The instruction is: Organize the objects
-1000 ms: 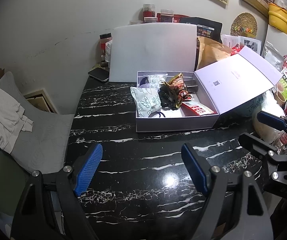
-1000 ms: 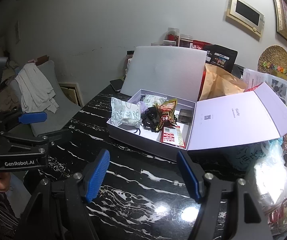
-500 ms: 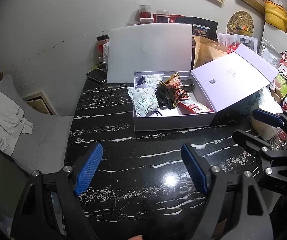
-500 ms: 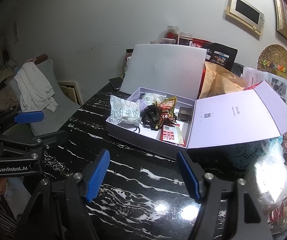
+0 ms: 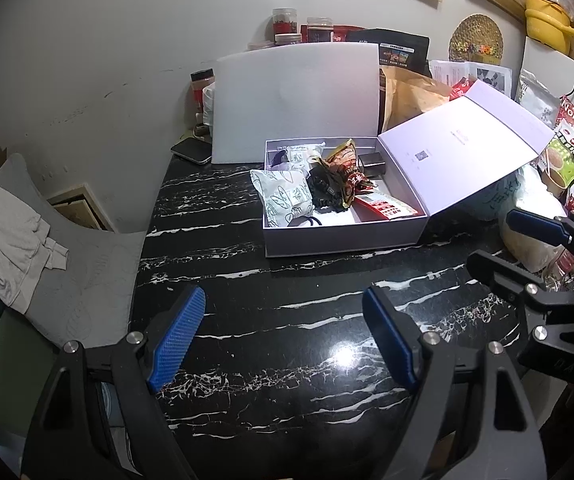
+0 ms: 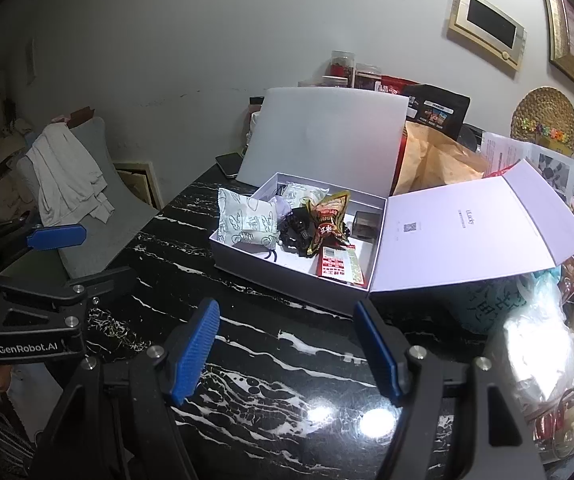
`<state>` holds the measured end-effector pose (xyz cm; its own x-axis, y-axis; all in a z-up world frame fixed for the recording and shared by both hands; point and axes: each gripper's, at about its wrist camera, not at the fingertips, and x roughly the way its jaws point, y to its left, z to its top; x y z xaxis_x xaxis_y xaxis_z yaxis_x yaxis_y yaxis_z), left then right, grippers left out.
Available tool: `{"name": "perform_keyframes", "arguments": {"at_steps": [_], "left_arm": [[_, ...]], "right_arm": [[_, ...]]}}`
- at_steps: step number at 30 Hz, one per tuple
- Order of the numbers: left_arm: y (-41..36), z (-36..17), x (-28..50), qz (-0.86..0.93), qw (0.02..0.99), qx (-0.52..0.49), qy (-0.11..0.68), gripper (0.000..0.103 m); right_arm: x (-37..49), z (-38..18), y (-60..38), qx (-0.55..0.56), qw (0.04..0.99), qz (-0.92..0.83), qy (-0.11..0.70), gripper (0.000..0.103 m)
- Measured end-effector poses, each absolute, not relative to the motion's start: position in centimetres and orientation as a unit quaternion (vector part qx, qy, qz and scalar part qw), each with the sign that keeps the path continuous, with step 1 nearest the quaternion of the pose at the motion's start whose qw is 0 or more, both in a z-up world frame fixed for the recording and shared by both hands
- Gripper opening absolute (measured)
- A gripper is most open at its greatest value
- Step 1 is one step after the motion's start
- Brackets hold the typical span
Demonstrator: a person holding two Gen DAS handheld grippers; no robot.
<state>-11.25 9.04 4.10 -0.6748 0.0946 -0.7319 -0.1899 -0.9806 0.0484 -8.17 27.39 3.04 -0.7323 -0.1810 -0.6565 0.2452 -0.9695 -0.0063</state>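
Observation:
An open lavender box (image 5: 343,238) (image 6: 287,280) lies on the black marble table (image 5: 287,360), its lid (image 5: 459,152) folded out to the right. Inside are a leaf-print tissue pack (image 5: 285,198) (image 6: 247,220), a red-gold snack packet (image 5: 347,172) (image 6: 329,216), a flat red packet (image 5: 387,208) (image 6: 339,266), a black bundle (image 5: 323,192) and a small dark box (image 5: 373,160). My left gripper (image 5: 283,340) (image 6: 83,258) hovers open and empty over the table, short of the box. To its right my right gripper (image 6: 285,354) (image 5: 515,244) is also open and empty.
A white foam board (image 5: 295,100) leans behind the box, with a phone (image 5: 192,151) beside it, jars and a brown paper bag (image 5: 411,100). Plastic bags (image 6: 535,344) crowd the table's right end. Left of the table stands a grey cushioned seat (image 5: 87,272) with a white cloth.

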Motion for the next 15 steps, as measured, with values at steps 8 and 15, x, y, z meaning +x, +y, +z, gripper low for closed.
{"name": "perform_keyframes", "arguments": {"at_steps": [8, 15], "left_arm": [[9.5, 4.0, -10.5, 0.912, 0.080, -0.397, 0.065, 0.080], [9.7, 3.6, -9.8, 0.910, 0.080, -0.401, 0.061, 0.080]], "right_arm": [[-7.8, 3.1, 27.9, 0.348, 0.109, -0.930, 0.040, 0.070], [-7.0, 3.1, 28.3, 0.346, 0.103, -0.932, 0.039, 0.070]]}}
